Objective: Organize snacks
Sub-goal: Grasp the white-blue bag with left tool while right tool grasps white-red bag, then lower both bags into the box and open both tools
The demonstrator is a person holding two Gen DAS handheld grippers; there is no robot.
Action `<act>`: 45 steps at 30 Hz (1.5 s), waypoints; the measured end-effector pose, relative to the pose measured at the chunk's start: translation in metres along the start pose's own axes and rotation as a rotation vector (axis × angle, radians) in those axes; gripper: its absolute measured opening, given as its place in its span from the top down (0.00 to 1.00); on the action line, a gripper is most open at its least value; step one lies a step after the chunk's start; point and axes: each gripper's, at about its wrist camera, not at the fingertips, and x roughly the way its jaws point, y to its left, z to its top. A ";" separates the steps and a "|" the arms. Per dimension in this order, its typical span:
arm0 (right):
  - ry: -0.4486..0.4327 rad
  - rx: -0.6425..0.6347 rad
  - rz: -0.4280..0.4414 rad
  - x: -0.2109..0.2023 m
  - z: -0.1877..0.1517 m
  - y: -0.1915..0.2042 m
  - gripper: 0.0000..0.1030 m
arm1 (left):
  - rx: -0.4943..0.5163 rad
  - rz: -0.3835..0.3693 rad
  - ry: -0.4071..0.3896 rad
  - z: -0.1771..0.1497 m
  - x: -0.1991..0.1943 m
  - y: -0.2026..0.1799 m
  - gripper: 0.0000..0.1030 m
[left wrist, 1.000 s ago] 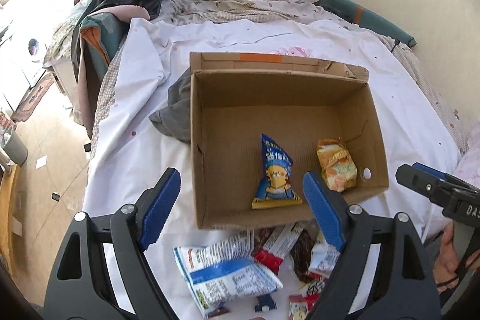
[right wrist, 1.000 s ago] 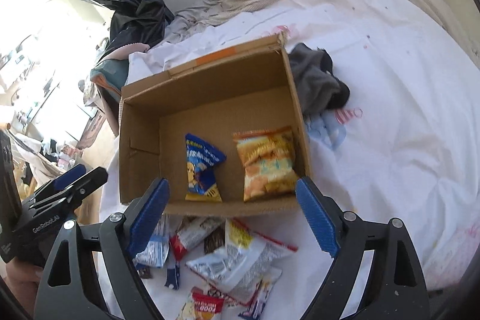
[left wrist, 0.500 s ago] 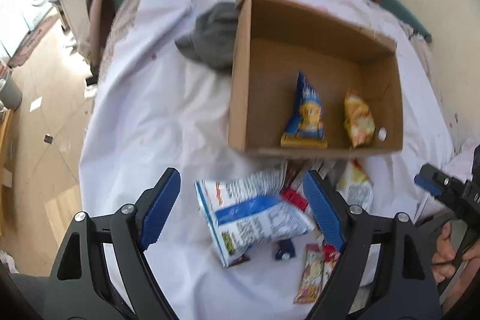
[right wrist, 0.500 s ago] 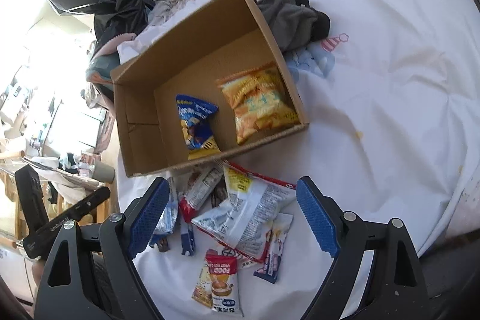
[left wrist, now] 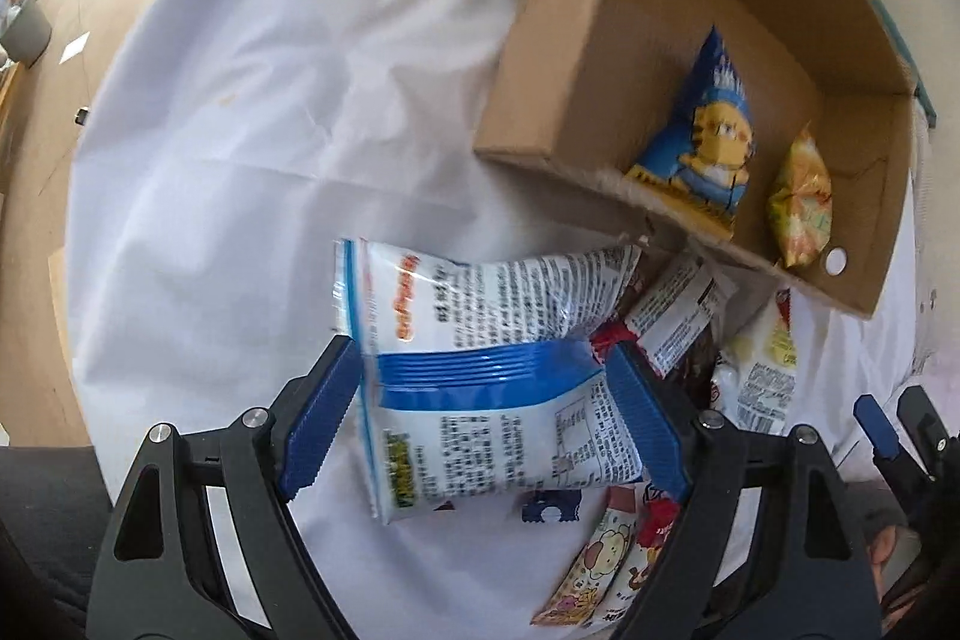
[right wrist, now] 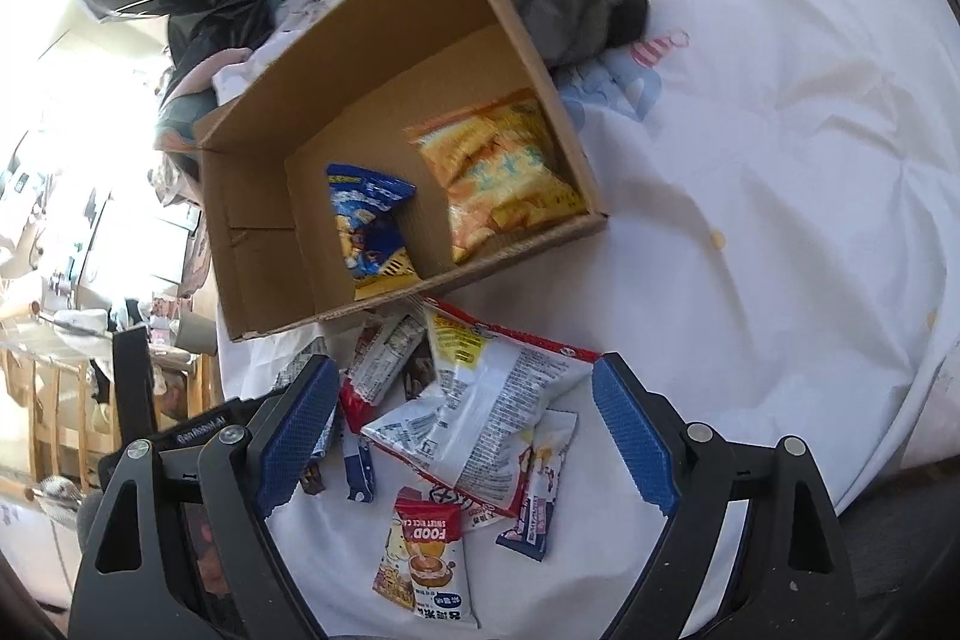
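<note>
A blue-and-white snack bag (left wrist: 480, 376) is lying just in front of the cardboard box (left wrist: 558, 40), between my left gripper's (left wrist: 486, 418) wide-open fingers, ungripped. My right gripper (right wrist: 462, 436) is hovering wide open, empty, over neighbouring packets.

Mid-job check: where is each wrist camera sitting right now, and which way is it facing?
Left wrist: on the left gripper, facing steeply down at the blue-and-white snack bag between its open jaws; the other gripper shows at right.
Right wrist: on the right gripper, angled down at the snack pile; open jaws.
Shared: the cardboard box holding two packets, and the white sheet.
</note>
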 end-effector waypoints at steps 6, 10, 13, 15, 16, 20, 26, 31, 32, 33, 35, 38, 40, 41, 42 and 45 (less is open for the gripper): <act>0.154 0.126 0.025 0.039 0.000 -0.015 0.14 | 0.030 0.037 -0.018 -0.007 0.005 -0.012 0.21; 0.222 0.133 0.019 0.064 0.004 -0.009 0.17 | 0.038 0.049 -0.019 -0.014 0.008 -0.014 0.21; 0.286 0.151 0.000 0.084 0.000 -0.007 0.25 | 0.040 0.050 -0.019 -0.013 0.010 -0.014 0.21; 0.341 0.129 -0.033 0.099 -0.005 -0.004 0.30 | 0.034 0.050 -0.013 -0.009 0.012 -0.012 0.21; 0.351 0.117 -0.042 0.103 -0.006 -0.001 0.31 | 0.038 0.055 -0.008 -0.009 0.013 -0.013 0.21; 0.338 0.055 -0.059 0.105 -0.007 0.009 0.54 | 0.053 0.071 -0.005 -0.010 0.017 -0.019 0.25; 0.319 0.024 0.013 0.091 -0.010 0.019 0.66 | 0.104 0.055 -0.029 -0.009 0.011 -0.031 0.56; 0.291 -0.019 0.099 0.074 -0.016 0.027 0.67 | 0.106 0.051 -0.053 -0.011 -0.005 -0.025 0.62; 0.286 -0.028 0.116 0.070 -0.016 0.031 0.68 | 0.105 0.052 -0.056 -0.013 -0.009 -0.024 0.62; 0.285 -0.032 0.126 0.068 -0.018 0.032 0.68 | 0.108 0.054 -0.064 -0.014 -0.014 -0.021 0.62; 0.273 -0.047 0.159 0.060 -0.018 0.036 0.68 | 0.114 0.057 -0.082 -0.018 -0.024 -0.017 0.63; 0.240 -0.057 0.200 0.047 -0.015 0.036 0.68 | 0.111 0.044 -0.135 -0.025 -0.049 -0.012 0.63; 0.211 -0.069 0.233 0.036 -0.013 0.038 0.68 | 0.123 0.041 -0.193 -0.031 -0.066 -0.006 0.63; 0.200 -0.075 0.256 0.030 -0.012 0.041 0.68 | 0.129 0.041 -0.222 -0.033 -0.076 -0.005 0.63; 0.191 -0.075 0.273 0.027 -0.011 0.040 0.68 | 0.145 0.040 -0.260 -0.037 -0.088 -0.007 0.63; 0.119 -0.087 0.321 0.006 0.000 0.043 0.68 | 0.165 0.036 -0.351 -0.036 -0.117 -0.010 0.63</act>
